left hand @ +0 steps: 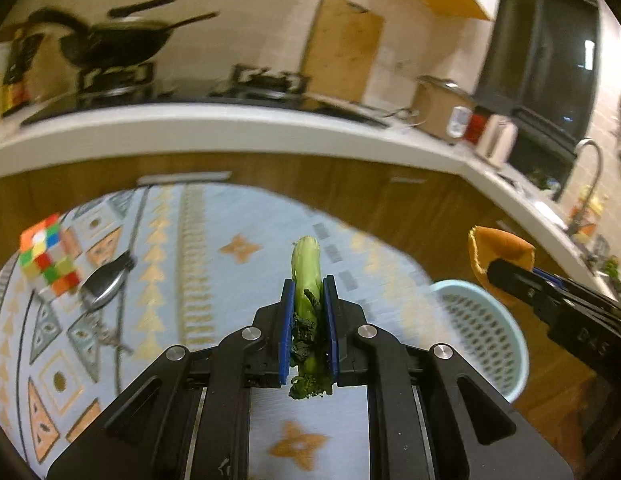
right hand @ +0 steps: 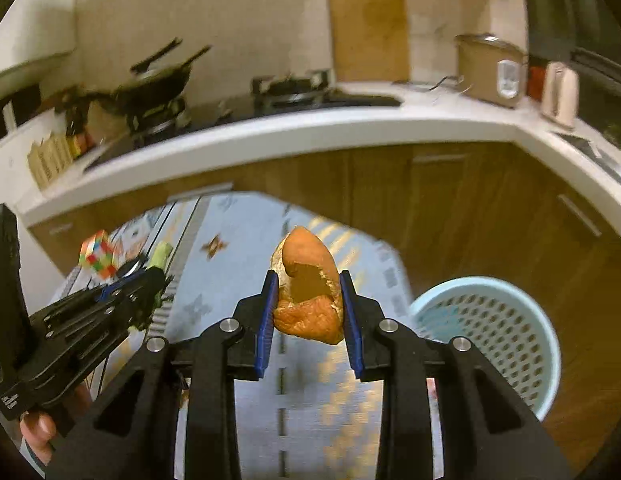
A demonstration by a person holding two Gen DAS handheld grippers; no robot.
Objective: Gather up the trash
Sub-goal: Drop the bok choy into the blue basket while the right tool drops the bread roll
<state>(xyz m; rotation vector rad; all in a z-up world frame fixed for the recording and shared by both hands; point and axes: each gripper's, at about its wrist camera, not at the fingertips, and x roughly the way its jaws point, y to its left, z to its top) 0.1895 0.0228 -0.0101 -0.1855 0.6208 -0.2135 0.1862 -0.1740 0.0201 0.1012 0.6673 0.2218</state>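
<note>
The left gripper (left hand: 308, 292) is closed narrowly on a vegetable stalk (left hand: 307, 272): a pale green, smooth, slightly curved stem that stands out past the blue pads (left hand: 285, 320), with dark, wrinkled leaf hanging behind them. The right gripper (right hand: 309, 286) is open a little wider and presses its blue pads (right hand: 267, 320) on both sides of an orange peel (right hand: 308, 296), a curled, matte piece with a paler inner side and a torn hollow in the middle. Ahead of the right gripper and to its right, low on the wooden floor, stands a light blue plastic basket (right hand: 506, 328), round, with walls full of small holes; from the left wrist view the same basket (left hand: 482, 332) is right of the left gripper and below the peel (left hand: 498, 248). Under both grippers lies a table covered by a cloth (left hand: 214, 248) with light blue ground and orange geometric shapes. Far left of the left gripper on this cloth are a coloured puzzle cube (left hand: 48, 256) and, just beside it, a shiny metal spoon (left hand: 106, 280). Beyond the table curves a white counter (right hand: 310, 132) with a black wok (right hand: 158, 84).
</note>
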